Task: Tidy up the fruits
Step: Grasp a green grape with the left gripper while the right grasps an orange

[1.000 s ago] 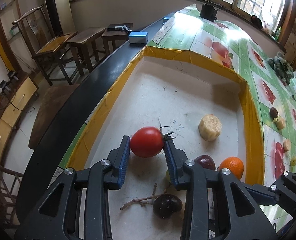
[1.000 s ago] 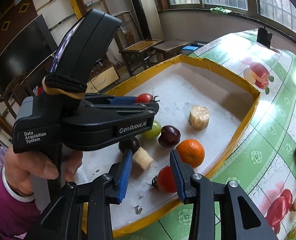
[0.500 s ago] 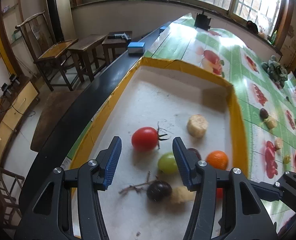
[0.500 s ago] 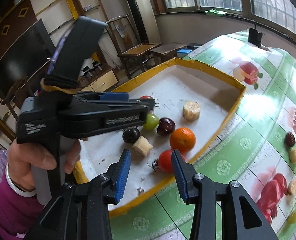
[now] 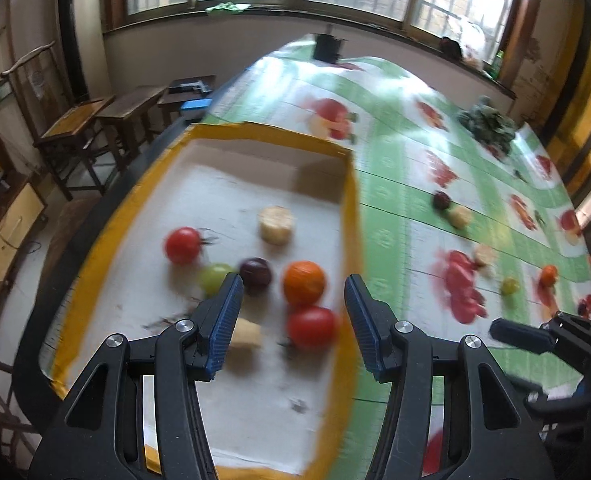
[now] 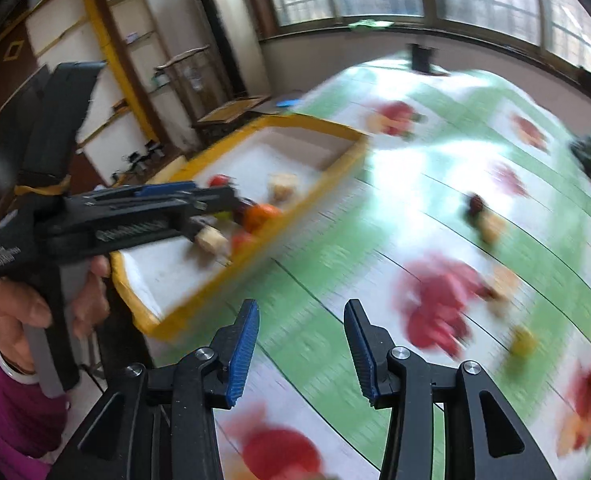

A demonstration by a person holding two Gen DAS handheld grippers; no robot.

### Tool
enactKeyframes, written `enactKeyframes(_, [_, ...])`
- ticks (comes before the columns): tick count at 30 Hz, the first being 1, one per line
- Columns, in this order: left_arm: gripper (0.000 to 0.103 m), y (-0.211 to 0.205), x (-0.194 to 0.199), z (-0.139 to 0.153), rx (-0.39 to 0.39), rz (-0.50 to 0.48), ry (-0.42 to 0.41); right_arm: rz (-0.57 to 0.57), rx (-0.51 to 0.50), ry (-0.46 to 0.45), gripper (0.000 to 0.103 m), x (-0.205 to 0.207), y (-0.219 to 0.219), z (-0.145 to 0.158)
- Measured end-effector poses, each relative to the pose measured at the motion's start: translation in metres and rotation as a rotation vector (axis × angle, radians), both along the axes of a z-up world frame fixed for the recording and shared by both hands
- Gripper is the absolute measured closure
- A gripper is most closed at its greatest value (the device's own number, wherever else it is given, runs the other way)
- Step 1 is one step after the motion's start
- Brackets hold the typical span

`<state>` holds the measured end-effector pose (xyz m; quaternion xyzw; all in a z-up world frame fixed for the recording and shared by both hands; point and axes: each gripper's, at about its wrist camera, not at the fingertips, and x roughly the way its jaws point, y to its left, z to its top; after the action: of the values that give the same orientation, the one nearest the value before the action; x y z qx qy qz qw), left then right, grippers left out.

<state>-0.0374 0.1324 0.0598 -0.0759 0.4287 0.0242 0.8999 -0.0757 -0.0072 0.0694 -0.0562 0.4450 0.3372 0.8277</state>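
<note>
My left gripper [image 5: 291,316] gapes wide, empty, above the tray [image 5: 349,216] near its right edge, over orange [image 5: 304,282] and tomato [image 5: 311,326]. My right gripper [image 6: 301,346] hangs wide open, empty, over the tablecloth [image 6: 335,264].

The left wrist camera looks down from above the near end of the tray [image 5: 347,216], facing the far windows. The right wrist camera sits right of it, above the tablecloth [image 6: 335,264]. Both show tray and tablecloth.
</note>
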Motion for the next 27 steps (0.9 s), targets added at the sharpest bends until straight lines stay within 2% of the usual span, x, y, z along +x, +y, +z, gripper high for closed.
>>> enactKeyframes(12, [0.05, -0.084, 0.01, -0.005, -0.011, -0.159, 0.03, -0.268, -0.036, 0.035, 0.059, -0.031, -0.134, -0.017])
enactKeyframes(19, [0.05, -0.137, 0.018, -0.008, 0.013, -0.265, 0.044, -0.368, -0.026, 0.03, 0.059, -0.055, -0.195, -0.015])
enactKeyframes(27, [0.05, -0.181, 0.032, -0.024, 0.004, -0.361, 0.087, -0.468, -0.002, 0.022, 0.058, -0.053, -0.243, -0.011])
